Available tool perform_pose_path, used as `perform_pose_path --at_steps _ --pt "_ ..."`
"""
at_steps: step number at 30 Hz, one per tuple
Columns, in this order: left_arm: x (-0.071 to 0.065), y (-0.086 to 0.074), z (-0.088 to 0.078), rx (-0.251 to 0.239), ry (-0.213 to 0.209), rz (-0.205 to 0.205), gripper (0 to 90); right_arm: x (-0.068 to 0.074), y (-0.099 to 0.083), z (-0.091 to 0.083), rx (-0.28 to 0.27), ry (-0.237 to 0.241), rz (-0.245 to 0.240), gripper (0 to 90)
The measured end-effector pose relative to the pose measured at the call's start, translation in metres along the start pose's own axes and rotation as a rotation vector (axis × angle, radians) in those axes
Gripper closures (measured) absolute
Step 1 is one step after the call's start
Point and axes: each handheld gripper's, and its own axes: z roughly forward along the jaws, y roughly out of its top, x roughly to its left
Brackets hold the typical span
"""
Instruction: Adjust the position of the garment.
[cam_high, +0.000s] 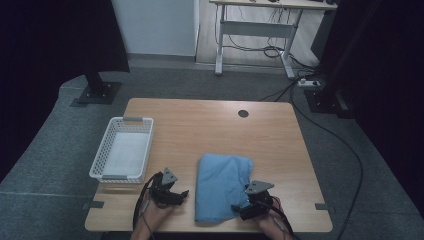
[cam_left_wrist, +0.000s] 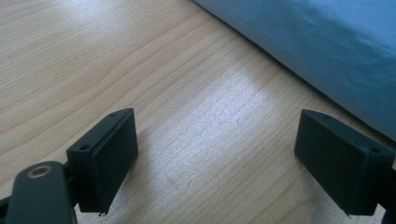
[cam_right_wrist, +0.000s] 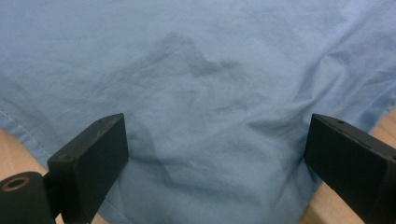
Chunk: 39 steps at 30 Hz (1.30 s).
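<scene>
Here, a folded blue cloth (cam_high: 222, 186) lies on the wooden bench (cam_high: 210, 125), reaching from about the middle of the bench down to its near edge, a little right of centre. The left tool (cam_high: 169, 191) sits low over bare wood near the near edge, just left of the cloth and not touching it. In the left gripper view its jaws stand wide apart with nothing between them, and the cloth's (cam_left_wrist: 327, 51) edge runs across the upper right of that view. The right tool (cam_high: 252, 200) is at the cloth's near right corner. In the right gripper view its jaws are spread wide over the wrinkled fabric (cam_right_wrist: 201, 93); the cloth lies flat beneath and between them, and the pads press on nothing. A stitched hem shows at the lower left of that view, with wood beyond it. A white mesh basket (cam_high: 102, 159) stands at the left edge of the bench, well apart from the cloth.
</scene>
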Motion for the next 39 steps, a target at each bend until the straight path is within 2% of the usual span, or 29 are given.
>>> perform_pose_path --at_steps 39 --pt "-0.004 -0.004 -0.005 -0.001 -0.008 0.006 13.6 -0.035 0.044 0.047 -0.001 -0.047 0.043 6.9"
